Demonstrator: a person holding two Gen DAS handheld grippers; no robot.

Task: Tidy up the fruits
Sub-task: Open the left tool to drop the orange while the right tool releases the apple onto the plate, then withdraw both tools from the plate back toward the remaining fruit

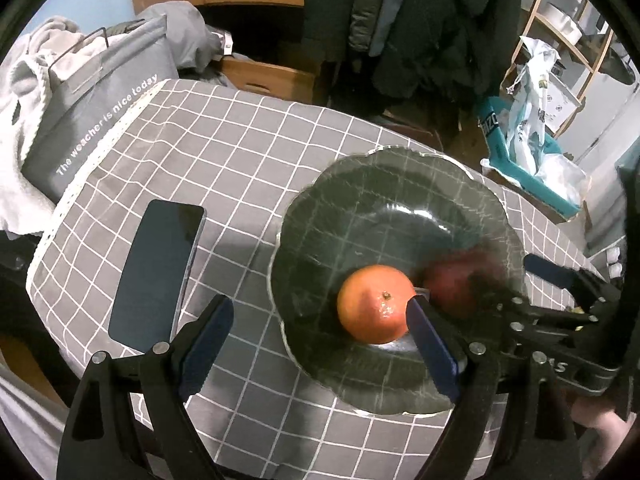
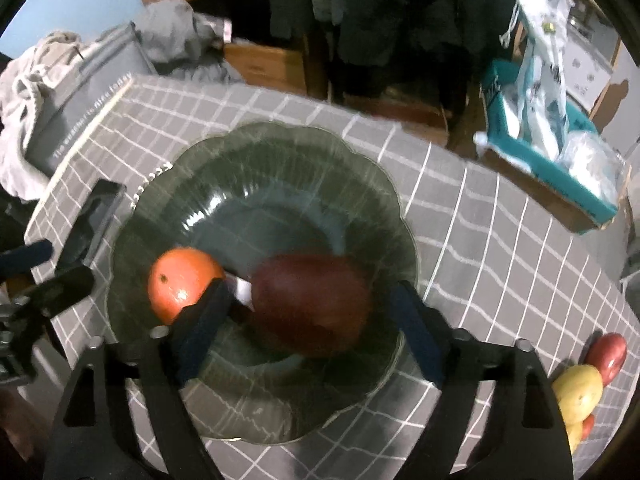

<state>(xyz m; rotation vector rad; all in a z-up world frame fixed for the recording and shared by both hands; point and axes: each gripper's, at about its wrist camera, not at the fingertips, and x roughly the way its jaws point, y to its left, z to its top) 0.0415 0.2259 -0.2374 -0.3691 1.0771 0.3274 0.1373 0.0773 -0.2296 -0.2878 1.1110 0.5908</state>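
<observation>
Right tool spread around red fruit; left tool apart beside orange

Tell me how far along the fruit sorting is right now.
Partly done. The orange already sits in the green glass plate. The right gripper is over the plate with its fingers spread around the dark red fruit, apparently just placing it. The left gripper is open and empty. Left: the yellow and red fruits on the tablecloth.
</observation>
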